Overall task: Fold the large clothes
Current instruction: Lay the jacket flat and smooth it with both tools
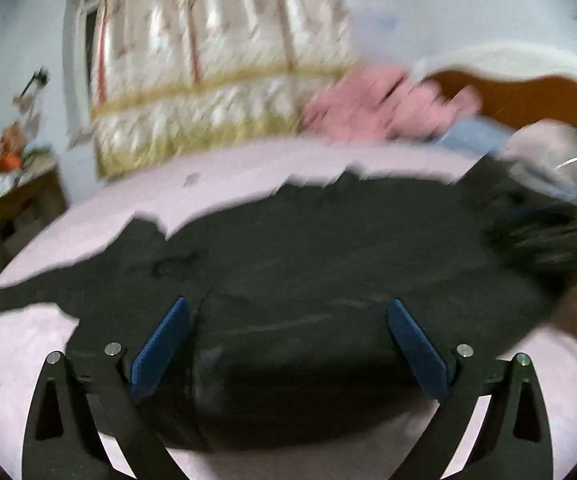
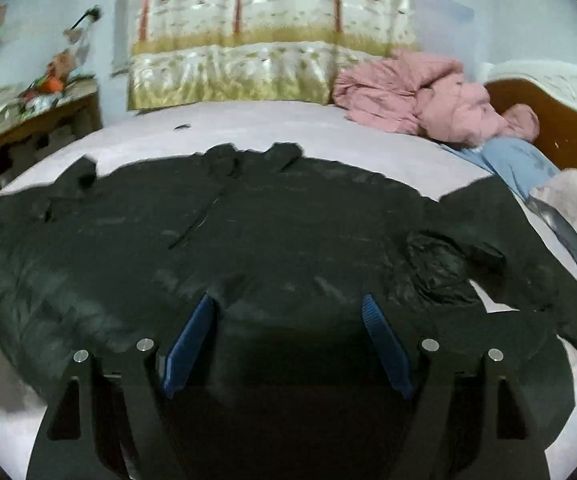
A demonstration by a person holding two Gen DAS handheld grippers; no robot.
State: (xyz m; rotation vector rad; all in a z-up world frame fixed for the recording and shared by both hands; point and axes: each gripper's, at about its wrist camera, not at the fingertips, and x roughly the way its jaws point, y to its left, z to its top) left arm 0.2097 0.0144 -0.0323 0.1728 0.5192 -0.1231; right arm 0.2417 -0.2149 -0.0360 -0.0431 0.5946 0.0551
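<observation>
A large black padded jacket (image 2: 288, 232) lies spread flat on the pale pink bed sheet (image 2: 272, 128), collar towards the far side, one sleeve stretched out to the right. It also shows in the left wrist view (image 1: 308, 240), which is motion-blurred. My left gripper (image 1: 288, 308) is open above the jacket's near edge, its blue pads wide apart. My right gripper (image 2: 288, 300) is open above the jacket's lower middle, holding nothing. The right gripper's body shows as a dark blur (image 1: 560, 236) at the right edge of the left wrist view.
A crumpled pink quilt (image 2: 420, 96) and a light blue cloth (image 2: 516, 160) lie at the bed's far right by the orange and white headboard (image 2: 560, 96). A patterned curtain (image 2: 248, 40) hangs behind. A cluttered wooden side table (image 2: 28, 120) stands at the left.
</observation>
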